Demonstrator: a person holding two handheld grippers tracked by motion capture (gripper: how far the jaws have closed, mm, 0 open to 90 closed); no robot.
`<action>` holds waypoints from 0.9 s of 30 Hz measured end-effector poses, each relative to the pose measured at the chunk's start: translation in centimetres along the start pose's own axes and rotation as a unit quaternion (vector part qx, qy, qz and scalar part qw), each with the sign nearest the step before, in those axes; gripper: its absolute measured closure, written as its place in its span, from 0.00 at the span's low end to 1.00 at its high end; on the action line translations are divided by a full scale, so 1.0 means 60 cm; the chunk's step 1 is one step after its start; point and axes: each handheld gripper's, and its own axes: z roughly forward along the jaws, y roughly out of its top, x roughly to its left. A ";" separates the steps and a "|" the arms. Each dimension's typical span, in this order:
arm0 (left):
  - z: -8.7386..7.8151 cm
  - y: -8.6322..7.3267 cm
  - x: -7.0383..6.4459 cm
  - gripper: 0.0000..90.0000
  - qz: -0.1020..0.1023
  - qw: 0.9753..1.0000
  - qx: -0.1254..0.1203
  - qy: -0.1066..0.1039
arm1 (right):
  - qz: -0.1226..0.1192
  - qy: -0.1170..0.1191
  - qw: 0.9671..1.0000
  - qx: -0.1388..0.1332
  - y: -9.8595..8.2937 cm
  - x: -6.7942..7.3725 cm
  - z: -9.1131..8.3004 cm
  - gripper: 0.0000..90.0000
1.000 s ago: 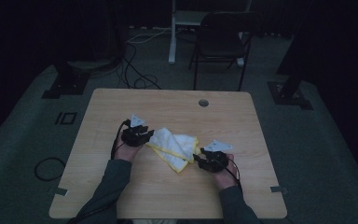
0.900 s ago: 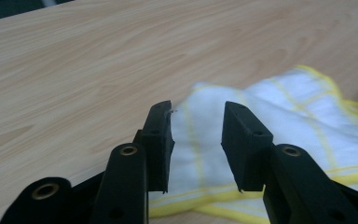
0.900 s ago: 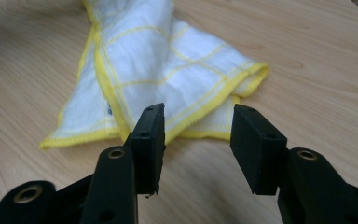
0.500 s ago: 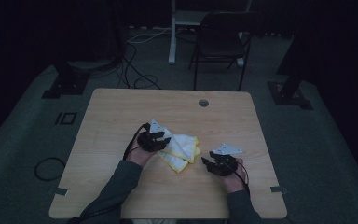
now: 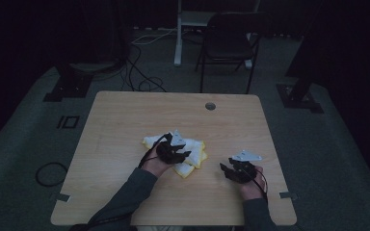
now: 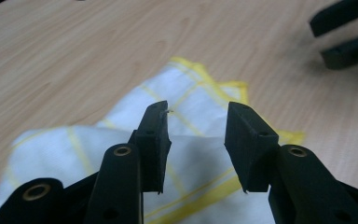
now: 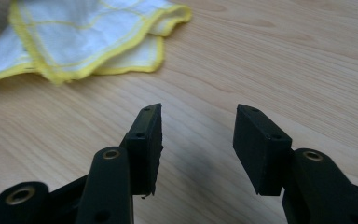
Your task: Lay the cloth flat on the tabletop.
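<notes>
A: How far along can the folding be judged to be?

B: The white cloth with yellow stripes (image 5: 189,153) is seen lying folded into a small, layered bundle, so most of the folding is judged done. Its edges are not squared; in the right gripper view the yellow hems (image 7: 121,44) are seen stacked unevenly. A last fold or a tidying is probably left.

A: And the hand-held grippers?

B: The left hand-held gripper (image 6: 196,128) is held directly over the cloth, its jaws apart, with nothing clamped. The right hand-held gripper (image 7: 198,123) is held off to the side, jaws likewise apart and empty over bare wood; the cloth lies ahead of it and to its left, well apart.

A: What is to be noted of the surface and the room?

B: A light wooden desk (image 5: 125,115) with a round cable hole (image 5: 210,106) beyond the grippers is seen. The room is dim; a dark chair (image 5: 229,43) and loose cables (image 5: 139,79) are made out on grey floor behind the desk.
</notes>
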 end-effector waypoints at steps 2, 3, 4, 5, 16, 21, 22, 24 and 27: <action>0.004 0.003 -0.007 0.66 0.008 1.000 0.002 -0.009 | 0.006 -0.003 1.000 -0.002 -0.002 -0.007 -0.003 0.58; 0.006 0.004 -0.010 0.66 0.013 1.000 0.004 -0.012 | 0.009 -0.005 1.000 -0.002 -0.003 -0.011 -0.004 0.58; 0.008 0.005 -0.014 0.66 0.016 1.000 0.005 -0.015 | 0.012 -0.007 1.000 -0.002 -0.004 -0.013 -0.006 0.58; 0.010 0.006 -0.017 0.66 0.021 1.000 0.005 -0.018 | 0.014 -0.008 1.000 -0.003 -0.006 -0.016 -0.006 0.58; 0.037 0.009 -0.055 0.65 0.059 0.998 0.013 -0.036 | 0.023 -0.009 1.000 0.002 -0.011 -0.022 -0.004 0.57; 0.048 0.008 -0.073 0.62 0.083 0.995 0.016 -0.047 | 0.025 -0.007 1.000 0.007 -0.012 -0.022 -0.002 0.57; 0.050 0.008 -0.076 0.62 0.086 0.995 0.017 -0.048 | 0.025 -0.007 1.000 0.007 -0.012 -0.022 -0.001 0.57; 0.055 0.005 -0.081 0.60 0.092 0.994 0.024 -0.050 | 0.023 -0.006 1.000 0.006 -0.012 -0.021 -0.001 0.57; 0.062 -0.001 -0.088 0.58 0.102 0.993 0.037 -0.050 | 0.023 -0.005 1.000 0.007 -0.013 -0.022 -0.001 0.57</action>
